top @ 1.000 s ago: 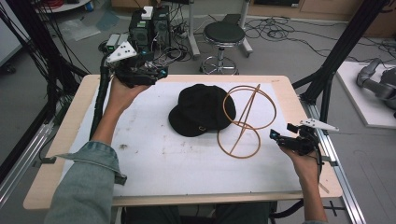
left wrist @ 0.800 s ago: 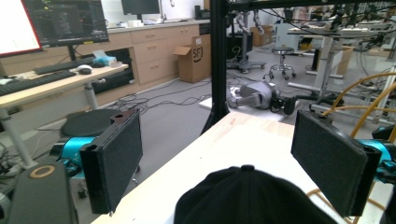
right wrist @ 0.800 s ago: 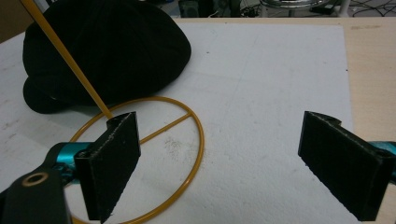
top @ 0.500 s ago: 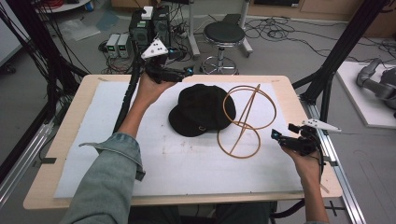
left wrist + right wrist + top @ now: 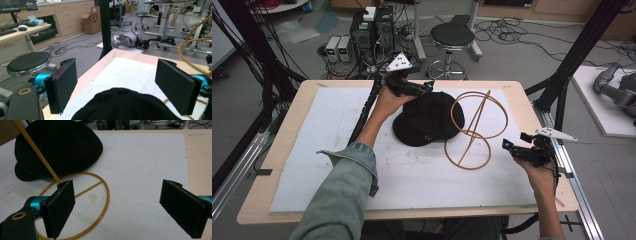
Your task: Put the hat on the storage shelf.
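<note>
White foam sheet [image 5: 412, 175] on a wooden table [image 5: 277, 150], lab floor beyond – stool [image 5: 452, 37], cables. Left gripper [image 5: 424, 89] jaws wide apart, hovering at the far edge of the black cap [image 5: 427, 120]; cap crown sits just below, between its pads [image 5: 63, 82]. Right gripper [image 5: 512, 148] jaws also wide apart, empty, near the wire hat stand [image 5: 472, 130]. Right gripper view shows the stand's base ring [image 5: 100, 202] flat on foam just ahead of the left pad; left gripper view shows drawers [image 5: 67, 17] – out of frame up top.

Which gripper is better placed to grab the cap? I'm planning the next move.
Left. The left gripper is at the cap's far edge, jaws open over its crown. The right gripper is open too, but beyond the stand.
</note>
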Available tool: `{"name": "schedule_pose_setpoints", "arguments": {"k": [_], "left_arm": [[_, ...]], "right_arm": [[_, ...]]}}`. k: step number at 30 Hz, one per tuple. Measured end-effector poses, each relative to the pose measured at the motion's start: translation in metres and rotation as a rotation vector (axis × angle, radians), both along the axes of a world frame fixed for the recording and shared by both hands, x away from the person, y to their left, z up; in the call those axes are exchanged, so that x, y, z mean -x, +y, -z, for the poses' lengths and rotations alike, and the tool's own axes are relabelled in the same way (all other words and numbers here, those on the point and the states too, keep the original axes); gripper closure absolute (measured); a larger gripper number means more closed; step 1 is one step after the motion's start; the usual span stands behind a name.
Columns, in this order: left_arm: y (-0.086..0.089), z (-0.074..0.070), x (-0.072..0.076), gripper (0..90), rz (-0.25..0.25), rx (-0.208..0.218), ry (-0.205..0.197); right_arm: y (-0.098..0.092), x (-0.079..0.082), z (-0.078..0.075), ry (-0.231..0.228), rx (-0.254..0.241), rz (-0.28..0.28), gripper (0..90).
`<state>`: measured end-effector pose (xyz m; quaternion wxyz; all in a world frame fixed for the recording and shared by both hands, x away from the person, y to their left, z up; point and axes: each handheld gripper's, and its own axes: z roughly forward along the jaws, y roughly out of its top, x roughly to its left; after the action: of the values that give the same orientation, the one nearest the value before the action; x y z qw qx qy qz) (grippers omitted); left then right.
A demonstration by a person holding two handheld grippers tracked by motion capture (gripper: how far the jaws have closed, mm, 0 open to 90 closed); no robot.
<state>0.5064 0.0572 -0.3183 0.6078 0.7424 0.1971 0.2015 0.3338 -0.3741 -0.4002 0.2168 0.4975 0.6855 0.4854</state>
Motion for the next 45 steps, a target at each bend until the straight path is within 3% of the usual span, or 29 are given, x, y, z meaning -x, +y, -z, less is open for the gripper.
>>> {"name": "schedule_pose_setpoints", "arguments": {"k": [14,26,31,37,42,43,45], "left_arm": [[-0.02,0.039,-0.012,21.3,0.014,-0.08,0.07],[-0.028,0.051,-0.013,22.5,0.024,-0.158,0.084],[-0.026,0.056,-0.016,23.7,-0.004,-0.191,0.114],[-0.028,0.064,-0.015,25.8,0.007,-0.216,0.124],[-0.028,0.068,-0.014,34.4,0.01,-0.259,0.12],[-0.028,0.068,-0.014,41.3,0.017,-0.266,0.121],[-0.028,0.068,-0.014,45.1,0.034,-0.273,0.117]], "right_arm": [[-0.001,0.0,0.0,-0.003,-0.003,-0.003,12.7],[0.0,0.0,0.0,-0.001,-0.005,-0.005,12.7],[-0.001,0.0,0.0,0.001,-0.011,-0.003,12.7],[-0.001,0.0,0.0,-0.002,-0.01,-0.005,12.7],[-0.001,0.0,0.0,-0.002,-0.01,-0.004,12.7],[0.0,0.0,0.0,0.001,-0.011,-0.006,12.7],[0.0,0.0,0.0,0.002,-0.01,-0.005,12.7]]}}
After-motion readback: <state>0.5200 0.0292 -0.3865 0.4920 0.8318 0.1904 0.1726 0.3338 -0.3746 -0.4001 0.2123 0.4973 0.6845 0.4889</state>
